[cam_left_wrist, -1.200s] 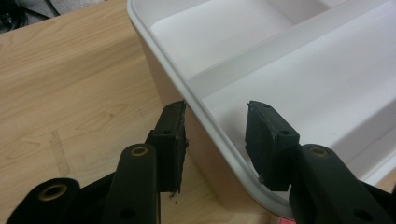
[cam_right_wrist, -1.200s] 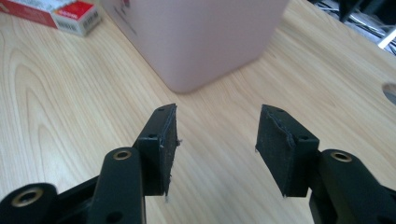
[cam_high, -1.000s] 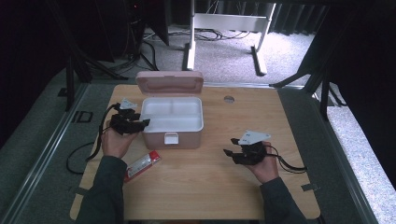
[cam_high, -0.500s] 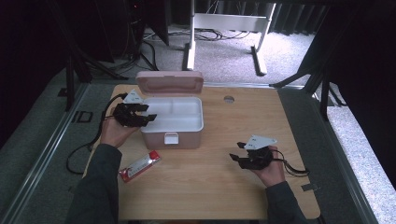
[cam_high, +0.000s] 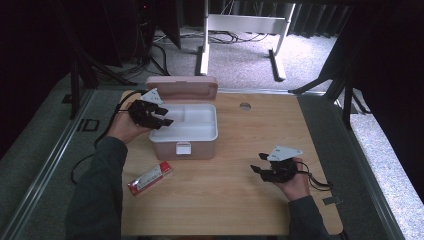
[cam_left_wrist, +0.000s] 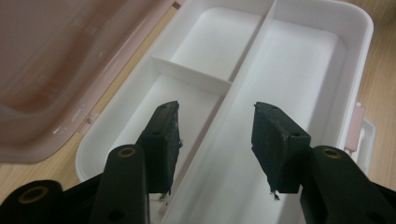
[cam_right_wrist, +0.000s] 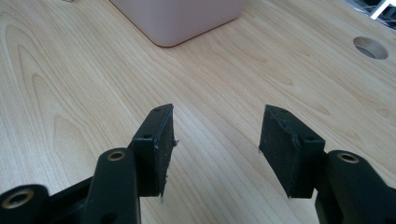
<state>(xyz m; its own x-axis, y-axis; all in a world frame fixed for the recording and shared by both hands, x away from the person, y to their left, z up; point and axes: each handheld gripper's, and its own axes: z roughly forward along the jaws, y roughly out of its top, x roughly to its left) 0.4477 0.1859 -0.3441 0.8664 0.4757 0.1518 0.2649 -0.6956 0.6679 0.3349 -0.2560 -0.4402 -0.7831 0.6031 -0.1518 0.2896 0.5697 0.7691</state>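
Left hand-held gripper hovers over the left end of the open pink storage box, jaws parted and nothing between them; they have just been closing a little. From the left gripper view, the jaws straddle a white divider wall of the inner tray, which is split into one long compartment and two smaller ones. Pads are clear of the tray. Box lid stands tipped back behind the box, latch on the front wall facing the person.

Right hand-held gripper sits low over bare table, well apart from the box, jaws moderately parted and empty. Right gripper view: wood grain between the pads, a box corner ahead.

A red-and-white packet lies on the table just in front of the box, near the left forearm.
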